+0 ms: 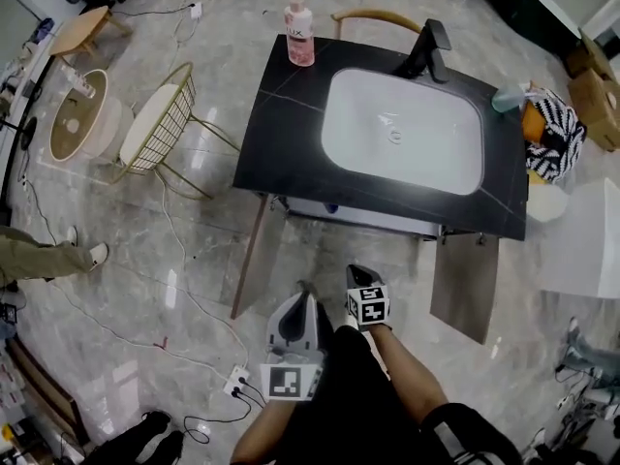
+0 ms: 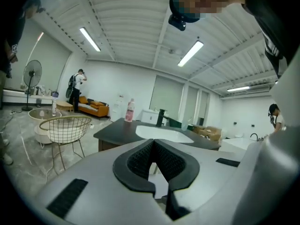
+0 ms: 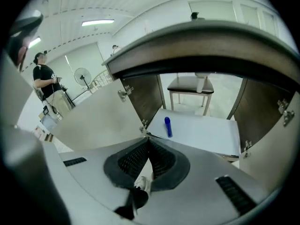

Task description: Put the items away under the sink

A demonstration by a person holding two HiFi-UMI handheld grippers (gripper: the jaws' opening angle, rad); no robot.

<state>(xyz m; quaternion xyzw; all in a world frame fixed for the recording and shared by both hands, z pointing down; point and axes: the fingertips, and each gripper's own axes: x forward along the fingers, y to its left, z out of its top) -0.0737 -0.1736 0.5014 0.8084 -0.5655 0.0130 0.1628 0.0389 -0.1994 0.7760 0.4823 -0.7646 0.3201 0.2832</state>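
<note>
**A:** Grippers?

**B:** Left gripper (image 2: pixel 153 144) and right gripper (image 3: pixel 148 142) are both closed, empty.

**A:** Progress?

**B:** Blue tube (image 3: pixel 167 126) lies in the open cupboard (image 3: pixel 206 132) under the sink (image 1: pixel 402 134). Pink bottle (image 1: pixel 299 35) waits on the counter's (image 1: pixel 281 114) far-left corner.

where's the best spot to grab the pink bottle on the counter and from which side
Probably around the wide body of the pink bottle, below its white cap, jaws level. It stands upright at the far left corner of the counter, apart from the faucet, so come in from the open left edge.
</note>
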